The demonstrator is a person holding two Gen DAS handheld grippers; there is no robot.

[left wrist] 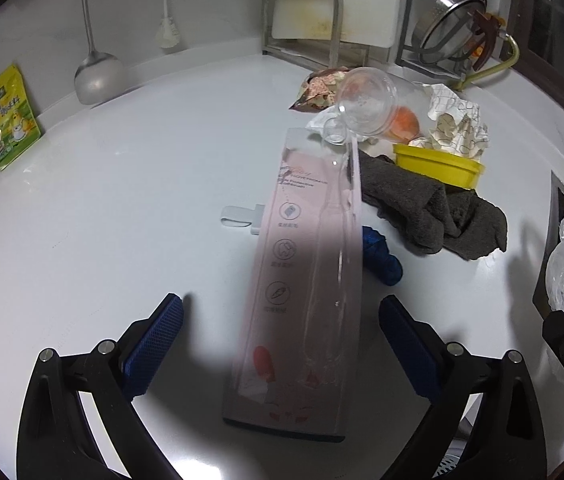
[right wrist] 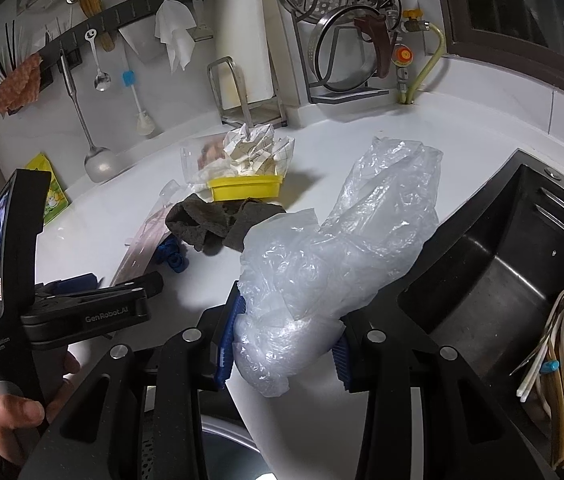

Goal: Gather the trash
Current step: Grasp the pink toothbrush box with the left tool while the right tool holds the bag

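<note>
worktop (left wrist: 102,184): white, trash piled at my far right
plastic bag (right wrist: 334,248): clear, crumpled, clamped in my right tongs (right wrist: 282,344), near the sink (right wrist: 522,260)
toothbrush pack (left wrist: 306,280): long, pink, lying between my left tongs (left wrist: 282,344), spread wide, not touching
grey rag (left wrist: 422,208): right of pack
yellow tub (left wrist: 438,164): far of rag, crumpled paper (left wrist: 458,124) on it

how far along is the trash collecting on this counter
Early. No trash looks bagged yet. In hand: the right gripper is shut on the clear plastic bag; the open left gripper straddles the pink toothbrush package. Left on the counter: crumpled paper, plastic cup, snack wrapper.
</note>
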